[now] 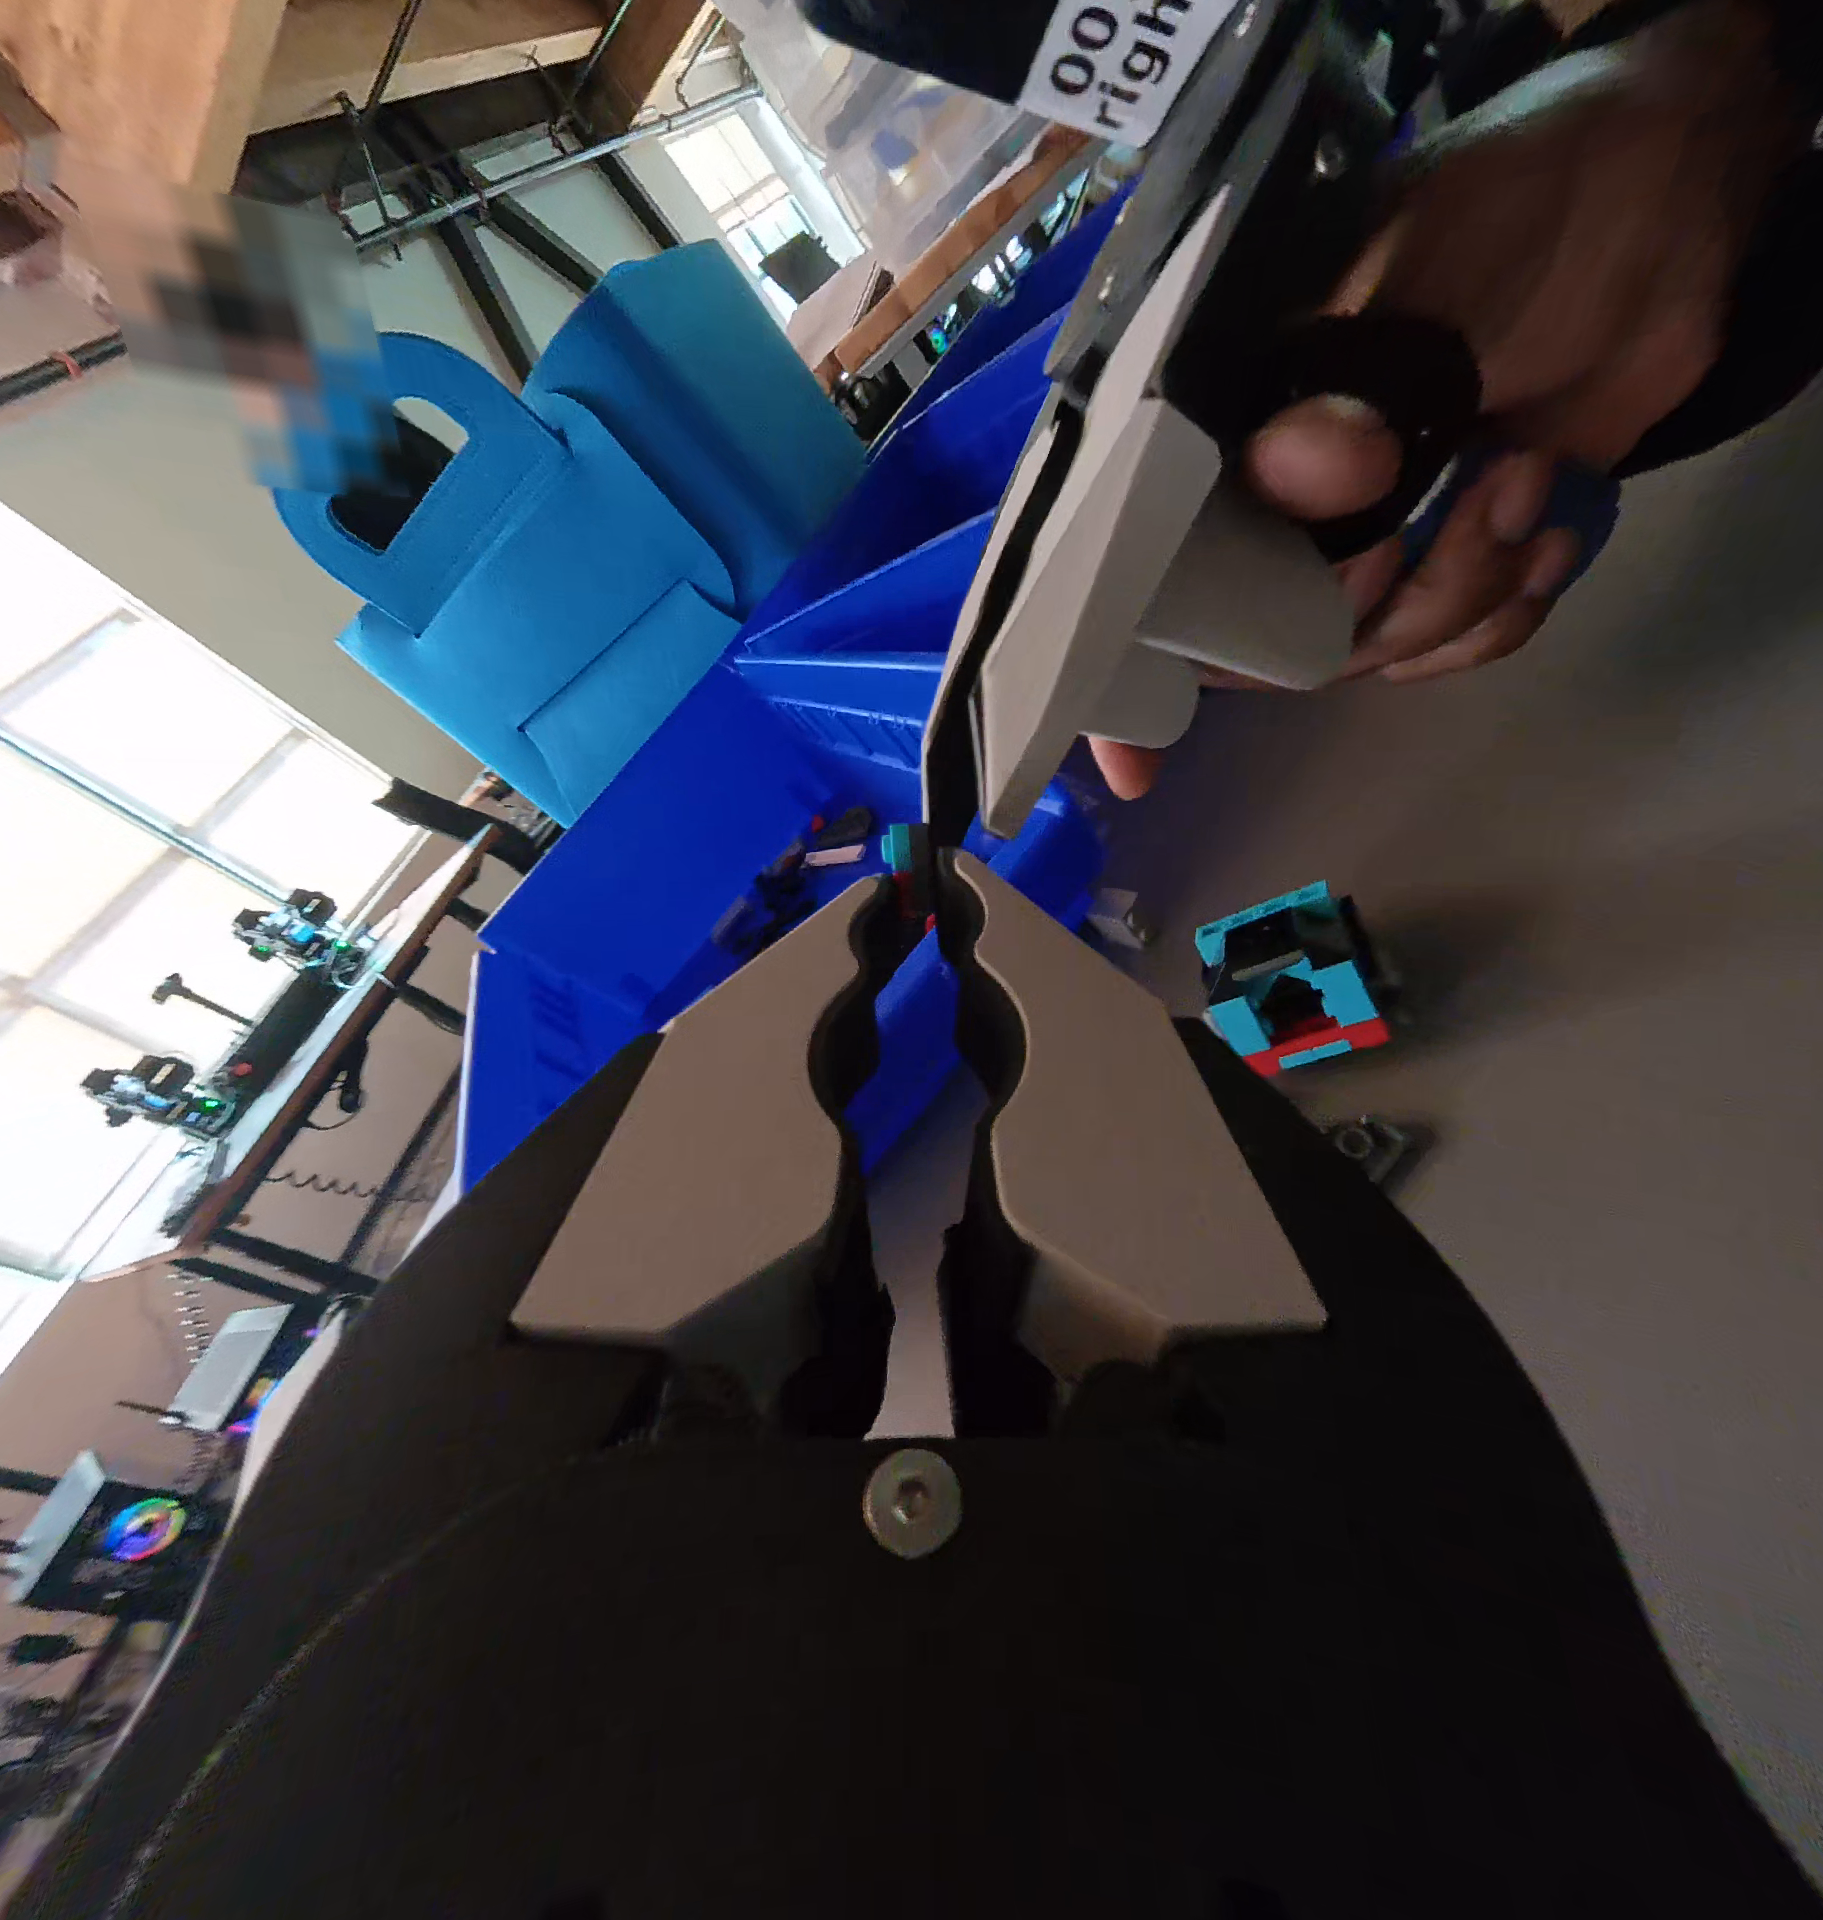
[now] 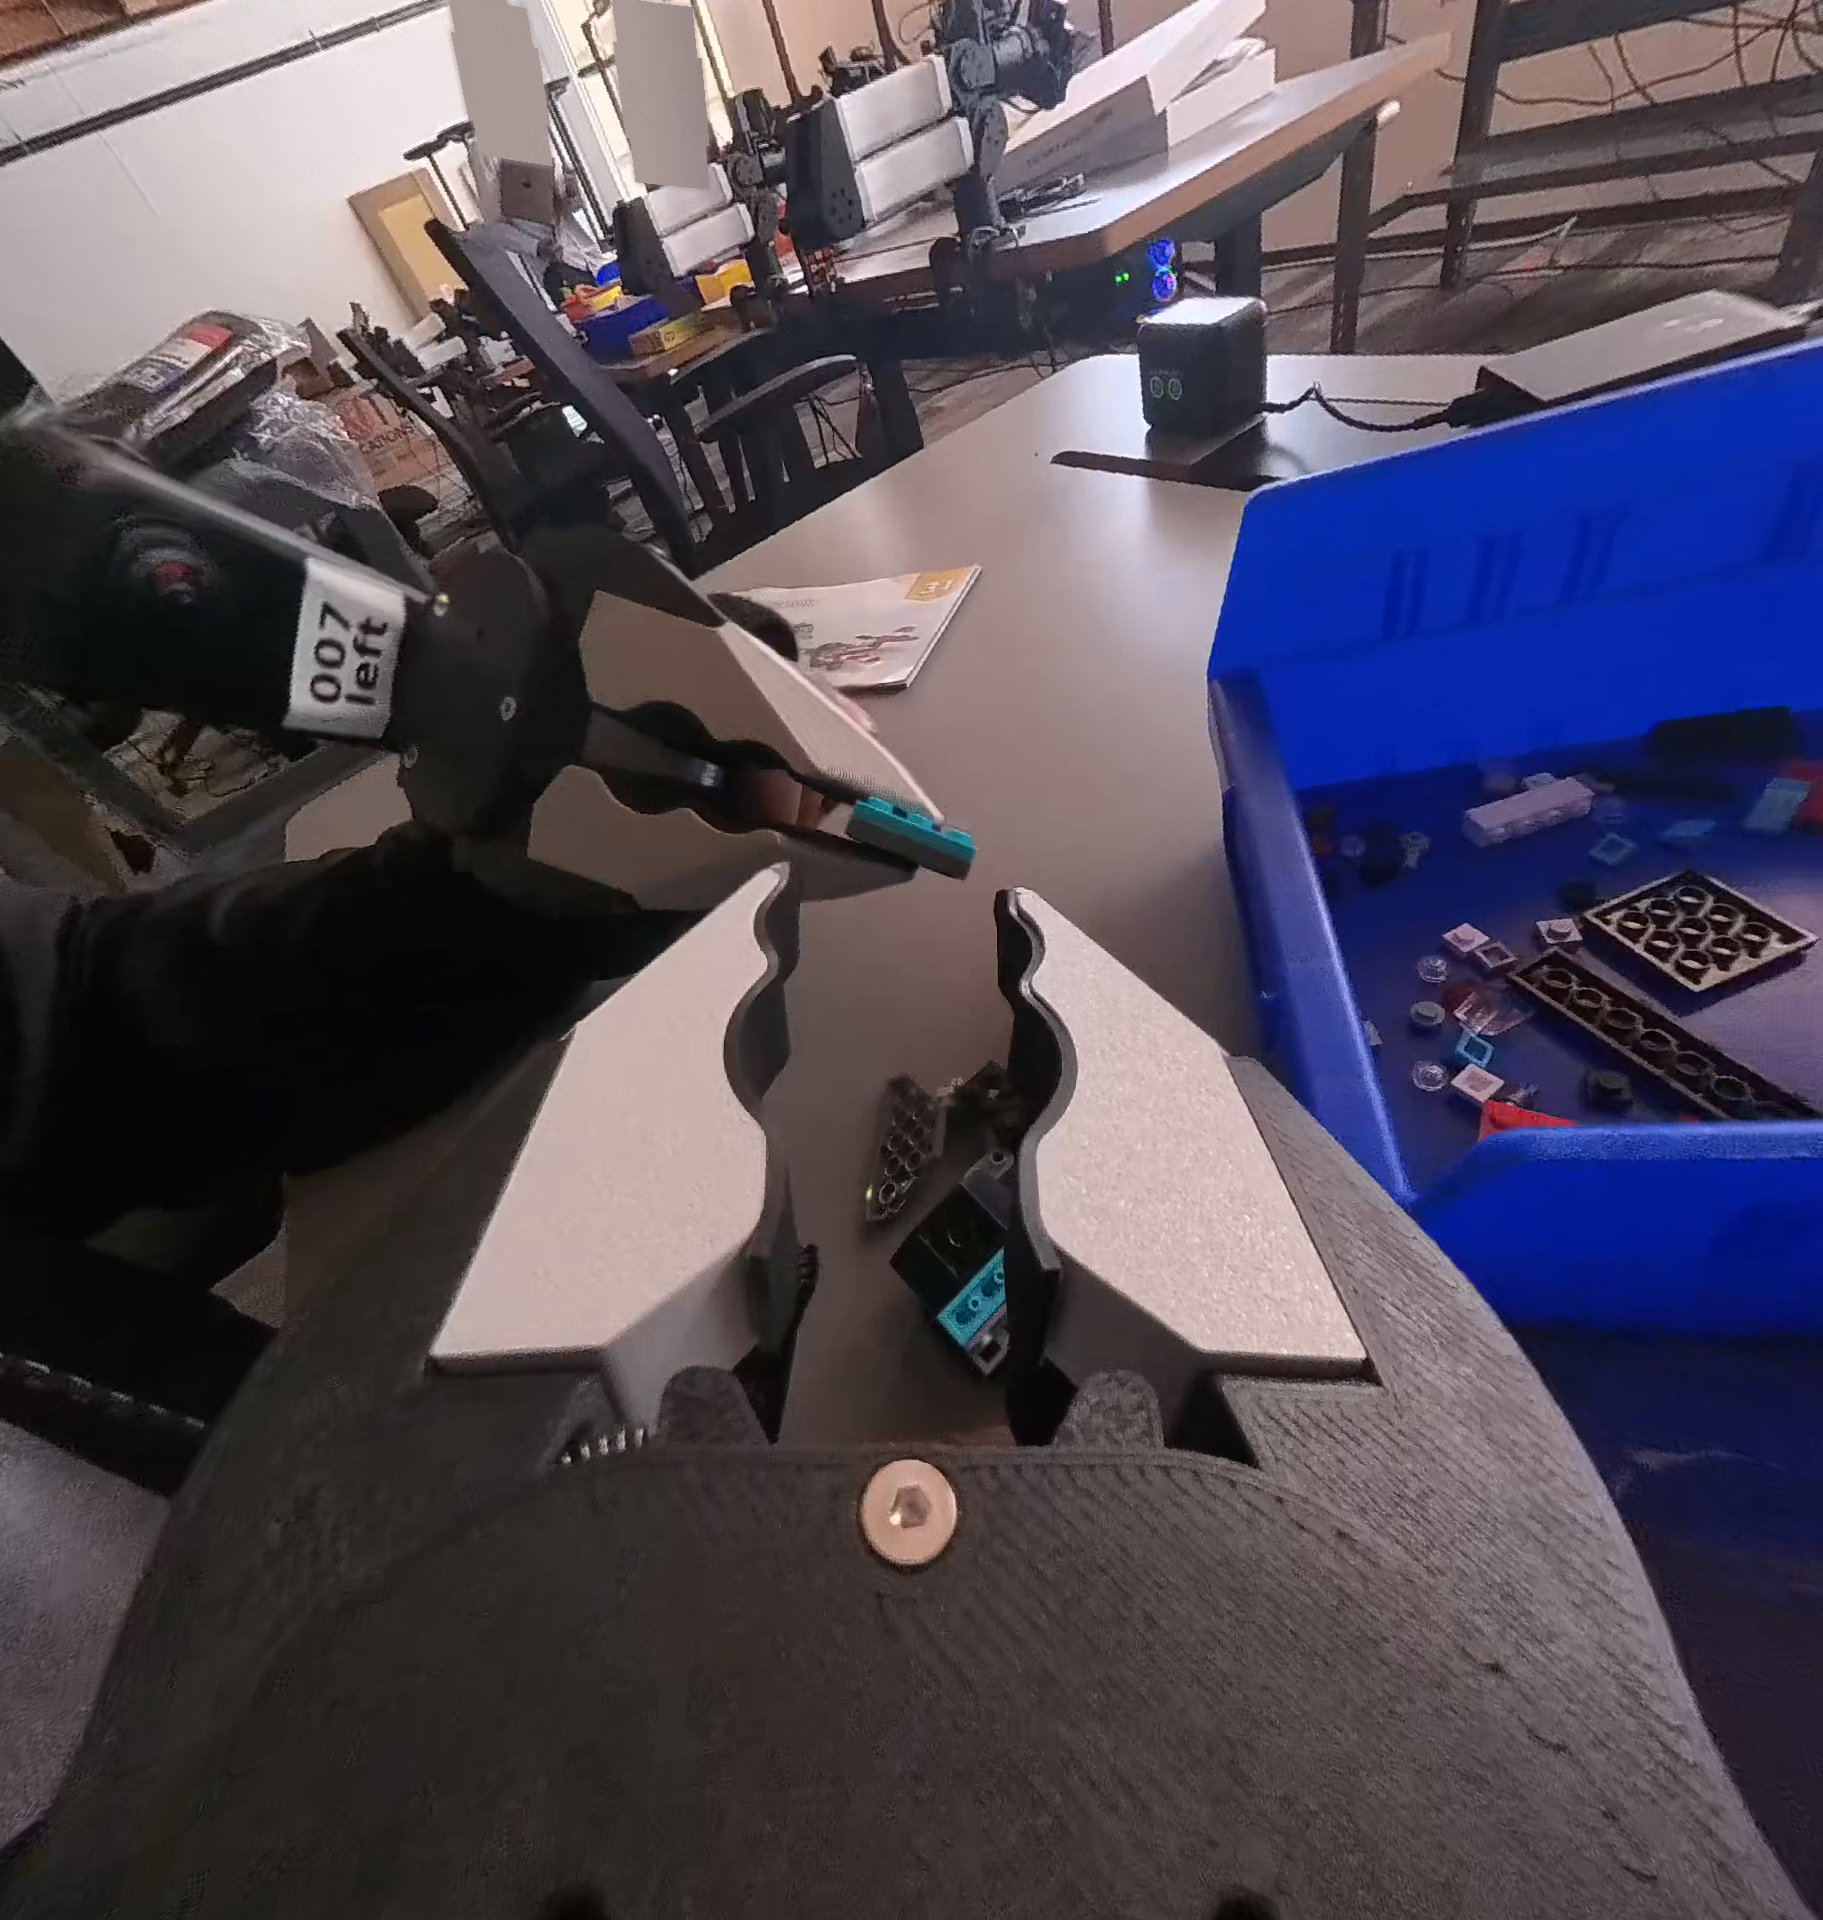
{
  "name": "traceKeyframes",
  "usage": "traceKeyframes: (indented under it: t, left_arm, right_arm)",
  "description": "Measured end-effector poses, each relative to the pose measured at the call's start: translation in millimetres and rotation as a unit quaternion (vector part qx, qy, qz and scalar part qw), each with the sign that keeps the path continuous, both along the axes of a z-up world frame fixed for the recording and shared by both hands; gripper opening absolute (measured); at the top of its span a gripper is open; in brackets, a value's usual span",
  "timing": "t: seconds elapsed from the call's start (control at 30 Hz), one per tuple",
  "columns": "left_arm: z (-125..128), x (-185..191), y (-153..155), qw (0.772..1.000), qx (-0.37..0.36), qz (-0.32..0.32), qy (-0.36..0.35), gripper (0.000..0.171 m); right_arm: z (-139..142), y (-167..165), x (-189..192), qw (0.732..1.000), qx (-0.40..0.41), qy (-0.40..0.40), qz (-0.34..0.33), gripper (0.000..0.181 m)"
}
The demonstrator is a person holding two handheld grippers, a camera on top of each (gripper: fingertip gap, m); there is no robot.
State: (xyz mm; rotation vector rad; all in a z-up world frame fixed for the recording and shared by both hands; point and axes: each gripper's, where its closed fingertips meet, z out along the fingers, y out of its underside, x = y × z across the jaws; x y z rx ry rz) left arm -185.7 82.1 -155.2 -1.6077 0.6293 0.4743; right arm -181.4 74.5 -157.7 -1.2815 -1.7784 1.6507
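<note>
On the grey table (image 2: 1094,644), the left gripper (image 2: 912,852) was clamped on a small teal brick (image 2: 909,836), which stuck out from between its closed tips just above and to the left of the right gripper's (image 2: 896,904) own tips. In the left wrist view the left gripper's (image 1: 917,868) fingers nearly met, with the teal brick (image 1: 899,844) showing only as a sliver at their ends. The right gripper (image 1: 964,831) stood open and held nothing; a gloved hand (image 1: 1489,416) gripped its body, seen in the left wrist view. Between the right gripper's spread fingers, a small built model (image 2: 964,1257) of black and teal bricks lay on the table, close against the right finger, with a black studded plate (image 2: 907,1143) just beside it. To the right sat a blue bin (image 2: 1291,935) holding loose pieces, among them two black plates (image 2: 1696,935). Farther off on the table lay a booklet (image 2: 865,623) and a small black cube device (image 2: 1203,358). In the left wrist view the model (image 1: 1291,977) rested on the table apart from the bin (image 1: 616,935)
</note>
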Motion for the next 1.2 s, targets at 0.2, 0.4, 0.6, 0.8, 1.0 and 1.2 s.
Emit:
traceKeyframes:
  t: [0.2,0.4,0.6,0.8,1.0,1.2]
  left_arm:
    - [-7.4,-2.6,1.8,0.997,-0.006,0.023,0.075,0.008]
    - [-8.0,-0.8,1.8,0.993,-0.007,0.028,0.113,0.008]
    - [-11.1,3.9,3.0,0.99,-0.012,0.025,0.142,0.007]
    - [-10.2,4.3,4.2,0.991,-0.007,0.026,0.129,0.009]
    - [-10.8,-2.8,1.9,0.995,-0.045,-0.015,-0.092,0.026]
    - [29.1,-3.3,-7.2,0.866,-0.052,-0.122,-0.481,0.032]
  right_arm:
    - [-7.1,0.9,-4.9,1.0,-0.006,-0.008,0.0,0.034]
    - [-6.2,3.4,-4.5,1.0,-0.015,-0.002,0.001,0.034]
    - [-4.8,2.0,-4.1,1.0,-0.022,-0.002,0.011,0.03]
    - [-4.7,3.7,-4.2,0.999,-0.005,0.028,0.016,0.026]
    - [14.2,12.0,2.8,0.99,0.024,0.133,0.032,0.025]
    - [28.2,7.4,15.3,0.971,0.062,0.223,0.065,0.026]
